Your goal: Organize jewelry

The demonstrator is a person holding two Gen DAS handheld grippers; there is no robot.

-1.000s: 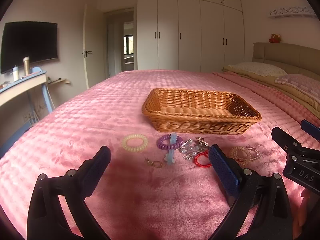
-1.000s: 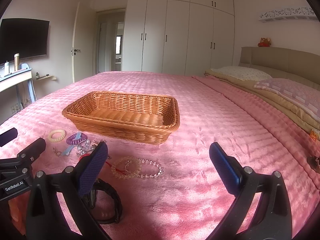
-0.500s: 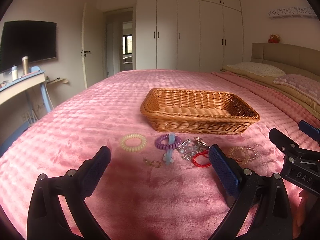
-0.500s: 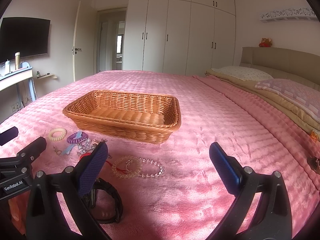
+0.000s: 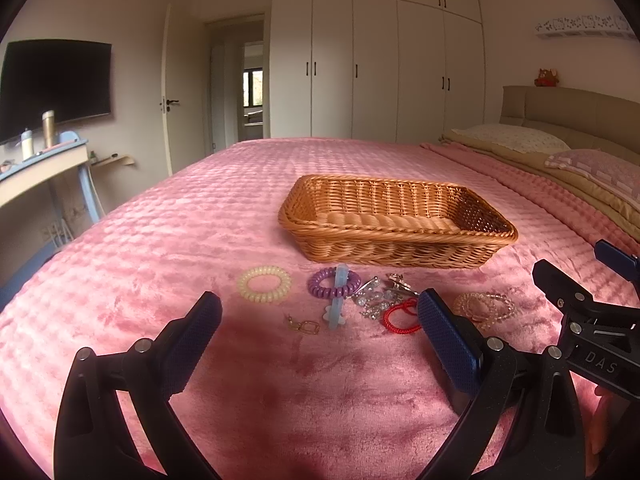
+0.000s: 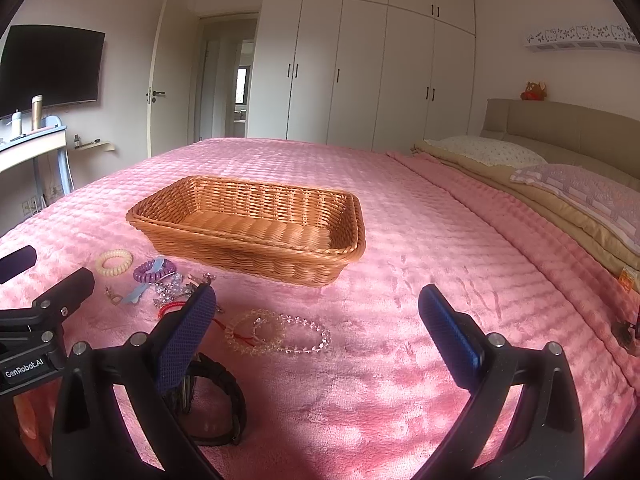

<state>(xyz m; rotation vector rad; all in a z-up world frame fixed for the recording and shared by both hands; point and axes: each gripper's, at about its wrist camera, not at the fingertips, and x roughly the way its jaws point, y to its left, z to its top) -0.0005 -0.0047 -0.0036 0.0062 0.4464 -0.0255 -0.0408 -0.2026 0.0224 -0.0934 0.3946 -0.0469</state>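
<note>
We hold both grippers above the near part of a bed spread with a plush pink quilted blanket (image 5: 200,232). The left gripper (image 5: 320,328) has its fingers released and spread wide, nothing between them; the right gripper (image 6: 316,316) likewise stands released and holds nothing. The jewelry lies loose on the blanket in a row just in front of a rectangular woven wicker basket (image 5: 396,220), none of it inside. From left: a cream spiral coil tie (image 5: 264,283), a purple spiral coil tie (image 5: 334,282) with a pale blue translucent clip (image 5: 337,300) laid across it, a small gold earring (image 5: 304,325), a tangle of clear crystal pieces (image 5: 374,300), a red cord bracelet (image 5: 400,318), and two overlapping clear bead bracelets (image 6: 276,334). A black braided band (image 6: 218,400) lies nearest us, partly behind the right gripper's left finger. Open blanket runs to the right of the basket up to a folded beige quilt (image 6: 540,204) and pillows by the headboard. At far left, off the bed's edge, stands a desk (image 5: 44,164).
</note>
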